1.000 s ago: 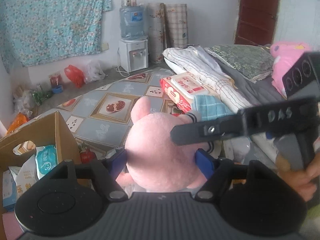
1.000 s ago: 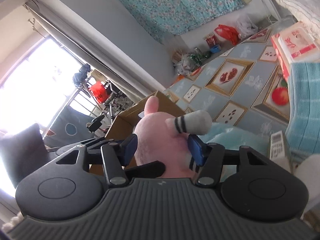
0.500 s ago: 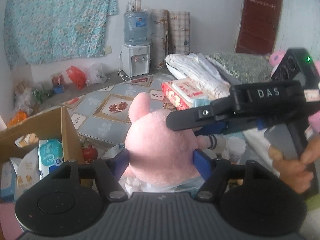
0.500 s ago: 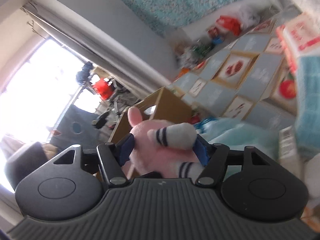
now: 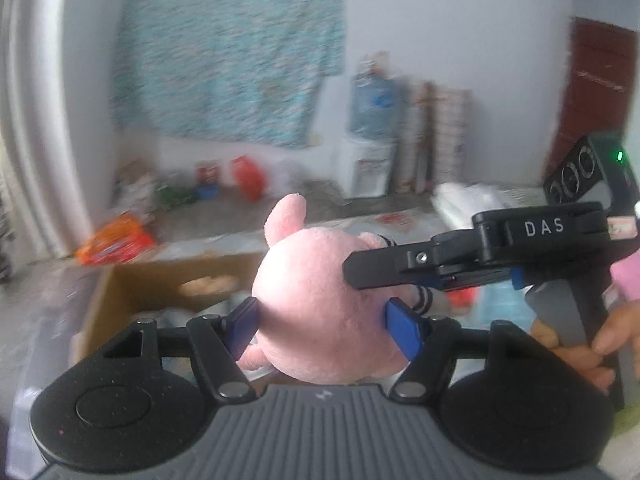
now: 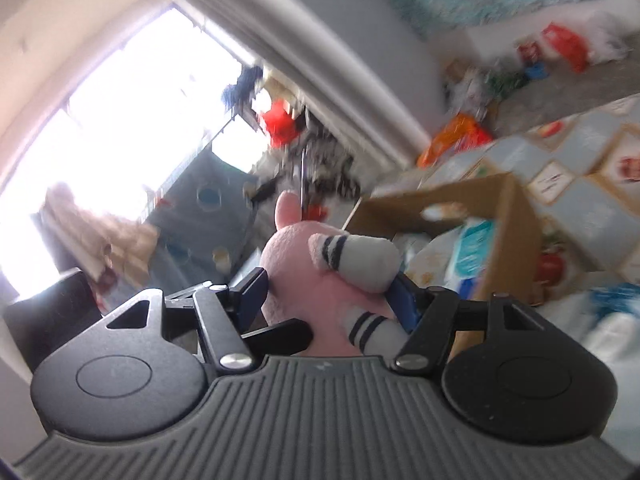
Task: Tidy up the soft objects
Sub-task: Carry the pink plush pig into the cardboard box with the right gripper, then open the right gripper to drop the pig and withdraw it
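Blue fingers (image 5: 404,332) of both grippers pressed against pink plush (image 5: 320,304), cardboard box (image 5: 160,280) behind

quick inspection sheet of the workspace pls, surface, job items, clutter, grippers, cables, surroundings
surface: patterned floor mat.
job's things: pink plush toy with striped limbs, held off the floor; open cardboard box beyond it, with packets inside.
clutter: orange bags, red bag.
grippers: left gripper and right gripper both clamp the plush.
cables: nothing seen.
surroundings: teal cloth on wall, water dispenser, dark door, bright window.
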Motion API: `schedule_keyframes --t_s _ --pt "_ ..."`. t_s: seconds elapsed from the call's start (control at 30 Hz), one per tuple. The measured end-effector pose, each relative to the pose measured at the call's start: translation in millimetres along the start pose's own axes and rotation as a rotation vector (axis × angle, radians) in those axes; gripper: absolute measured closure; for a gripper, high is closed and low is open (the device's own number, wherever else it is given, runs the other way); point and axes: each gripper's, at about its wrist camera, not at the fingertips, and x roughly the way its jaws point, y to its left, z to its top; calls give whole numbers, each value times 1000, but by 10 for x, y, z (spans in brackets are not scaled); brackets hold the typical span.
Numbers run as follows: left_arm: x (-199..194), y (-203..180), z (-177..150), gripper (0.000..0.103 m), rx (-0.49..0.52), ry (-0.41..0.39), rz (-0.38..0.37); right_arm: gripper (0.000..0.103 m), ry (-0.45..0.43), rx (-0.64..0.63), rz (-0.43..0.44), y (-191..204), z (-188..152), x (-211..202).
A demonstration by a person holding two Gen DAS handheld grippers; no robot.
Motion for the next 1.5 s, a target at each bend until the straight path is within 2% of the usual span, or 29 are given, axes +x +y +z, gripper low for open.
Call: schedule_keyframes --t_s 0.13,0.23,0.3,0.33,0.37,0.4,0.6,0.73,0.87,1.03,1.2,1.33,1.5 --pt "142 436 -106 33 -34 107 71 37 144 -39 -47 175 -3 724" --pt "331 713 -218 33 -50 200 98 37 215 -103 -124 268 -51 1131" --pt "484 857 -279 34 -49 264 114 37 223 -136 -174 280 -97 1266" --pt "549 899 -298 39 -33 288 115 37 223 -140 -185 270 -106 1307" --pt "589 923 -328 51 -18 306 115 37 221 -136 -187 248 -106 1317" --pt "659 954 -334 55 1 333 113 37 220 -126 -187 228 -99 1324" --pt "997 983 -385 56 47 415 110 34 167 -114 -210 47 -26 1168" --pt "1050 981 -377 55 50 378 122 34 142 -83 -219 -78 8 1059" --pt "1026 1045 -340 50 20 368 137 33 125 -71 -210 -157 6 965" --pt "877 1135 -318 40 -24 333 187 32 111 -57 -196 -227 -7 886" --pt "689 1144 -283 37 -72 296 194 32 95 -60 -185 -237 -36 783" --pt "561 1032 -248 35 -82 268 180 32 75 -53 -182 -245 -57 617" --pt "332 792 -227 26 -93 219 132 27 29 -41 -184 -287 -115 209"
